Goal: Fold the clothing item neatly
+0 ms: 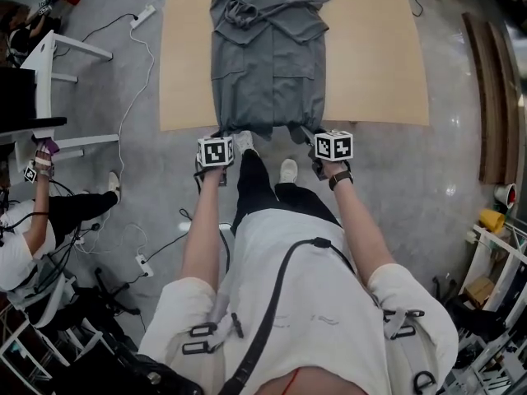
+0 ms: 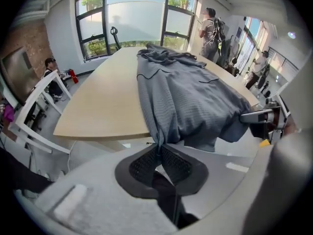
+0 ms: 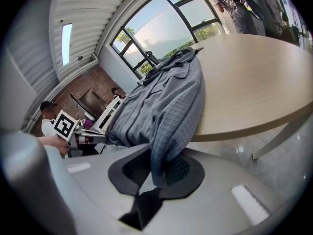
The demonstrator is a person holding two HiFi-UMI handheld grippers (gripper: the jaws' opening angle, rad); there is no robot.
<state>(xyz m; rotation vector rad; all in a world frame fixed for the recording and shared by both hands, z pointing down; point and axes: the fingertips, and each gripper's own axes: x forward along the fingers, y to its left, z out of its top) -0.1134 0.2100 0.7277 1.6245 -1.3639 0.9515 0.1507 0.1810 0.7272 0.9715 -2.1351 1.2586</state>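
Grey robe [image 1: 268, 56] hem is pinched tight in left gripper [image 2: 159, 150] and right gripper [image 3: 157, 165] jaws; next probably lift it up the counter [image 1: 370, 64].

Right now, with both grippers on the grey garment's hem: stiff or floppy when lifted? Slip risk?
Likely floppy: the grey garment bunches into a narrow pleat where the left gripper pinches it, and it drapes over the table edge. It will probably sag mid-span, since the hem hangs slack towards the right gripper. The textured weave looks grippy, so slipping seems unlikely.
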